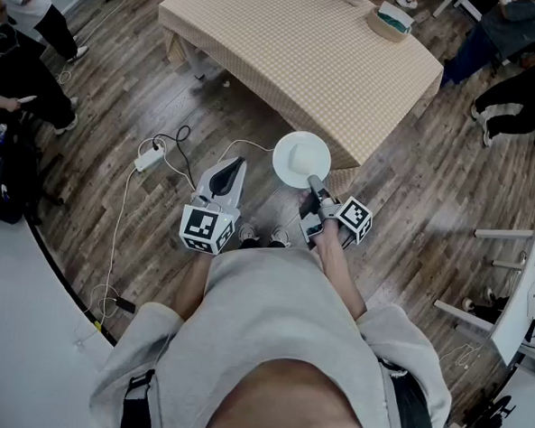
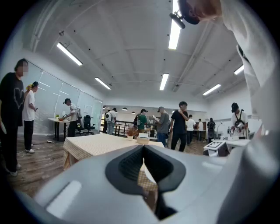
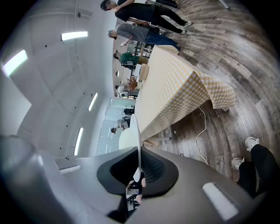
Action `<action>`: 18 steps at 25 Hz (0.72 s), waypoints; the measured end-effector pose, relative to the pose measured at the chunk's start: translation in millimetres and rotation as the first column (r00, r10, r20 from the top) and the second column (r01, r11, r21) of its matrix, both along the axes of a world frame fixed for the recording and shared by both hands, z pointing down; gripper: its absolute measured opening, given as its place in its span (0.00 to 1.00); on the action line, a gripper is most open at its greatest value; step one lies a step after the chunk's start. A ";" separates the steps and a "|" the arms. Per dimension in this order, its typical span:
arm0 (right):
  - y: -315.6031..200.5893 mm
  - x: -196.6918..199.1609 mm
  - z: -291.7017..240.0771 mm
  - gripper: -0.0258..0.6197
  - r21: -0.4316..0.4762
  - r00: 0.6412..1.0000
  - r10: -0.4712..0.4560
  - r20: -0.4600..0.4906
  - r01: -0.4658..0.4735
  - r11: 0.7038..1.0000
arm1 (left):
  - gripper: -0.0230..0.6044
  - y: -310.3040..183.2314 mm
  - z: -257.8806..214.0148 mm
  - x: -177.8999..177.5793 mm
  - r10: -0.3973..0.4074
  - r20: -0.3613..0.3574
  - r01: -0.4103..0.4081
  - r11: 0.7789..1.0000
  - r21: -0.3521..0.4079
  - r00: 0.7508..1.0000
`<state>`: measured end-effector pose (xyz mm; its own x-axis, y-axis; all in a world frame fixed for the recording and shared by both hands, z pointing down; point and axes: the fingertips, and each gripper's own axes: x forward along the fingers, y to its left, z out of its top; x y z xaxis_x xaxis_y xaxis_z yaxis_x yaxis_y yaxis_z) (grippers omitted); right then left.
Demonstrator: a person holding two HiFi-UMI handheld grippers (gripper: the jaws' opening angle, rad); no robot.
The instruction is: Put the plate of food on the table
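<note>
A white round plate (image 1: 300, 156) hangs over the wooden floor, just in front of the near corner of the table (image 1: 287, 47) with its checked cloth. I can make out no food on it. My right gripper (image 1: 315, 185) is shut on the plate's near rim. In the right gripper view the plate (image 3: 137, 131) runs edge-on up from between the dark pads of the right gripper (image 3: 139, 175), with the table (image 3: 175, 87) beyond. My left gripper (image 1: 236, 164) is to the left of the plate, shut and holding nothing. In the left gripper view, the left gripper (image 2: 143, 151) points at the table (image 2: 87, 144).
A white power strip (image 1: 149, 159) with cables lies on the floor to the left. A small container (image 1: 390, 20) stands at the table's far end. Several people stand around the room, one of them (image 2: 13, 113) near the left. White furniture (image 1: 515, 296) is at the right.
</note>
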<state>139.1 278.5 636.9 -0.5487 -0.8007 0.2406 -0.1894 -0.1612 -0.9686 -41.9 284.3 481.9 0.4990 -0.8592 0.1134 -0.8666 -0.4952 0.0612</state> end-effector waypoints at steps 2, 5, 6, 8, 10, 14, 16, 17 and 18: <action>1.0 0.4 2.2 0.05 -0.006 1.000 0.000 -0.004 0.000 1.000 | 0.05 0.8 1.2 -0.1 -0.001 0.000 0.001 1.000 -0.001 1.000; 3.8 -0.5 2.6 0.05 -0.019 1.000 -0.001 -0.006 0.001 1.000 | 0.05 2.4 2.6 -0.5 -0.003 0.000 0.003 1.000 -0.005 1.000; 4.6 0.0 3.4 0.05 -0.025 1.000 -0.003 -0.012 0.003 1.000 | 0.05 2.4 2.5 -0.6 -0.003 0.001 0.003 1.000 -0.006 1.000; 3.5 1.0 3.2 0.05 -0.020 1.000 -0.003 -0.008 0.002 1.000 | 0.05 1.8 1.8 -0.4 -0.004 0.001 0.004 1.000 -0.005 1.000; 1.8 3.8 1.8 0.06 -0.011 1.000 0.005 0.008 -0.005 1.000 | 0.05 1.6 1.4 2.1 -0.004 0.002 0.004 1.000 -0.003 1.000; 1.6 13.5 1.4 0.06 -0.017 1.000 0.012 0.016 -0.012 1.000 | 0.05 2.1 0.3 10.8 -0.004 0.007 0.004 1.000 -0.002 1.000; 1.4 17.9 1.8 0.06 -0.015 1.000 0.010 0.012 -0.009 1.000 | 0.05 2.1 -0.9 13.1 -0.008 0.008 0.008 1.000 0.000 1.000; 2.3 20.0 2.9 0.06 -0.026 1.000 0.009 0.004 -0.009 1.000 | 0.05 2.1 -1.3 13.7 -0.011 0.009 0.011 1.000 0.000 1.000; 3.4 21.8 4.0 0.06 -0.037 1.000 0.007 -0.005 -0.007 0.999 | 0.05 2.2 -1.5 14.2 -0.014 0.010 0.014 1.000 0.001 1.000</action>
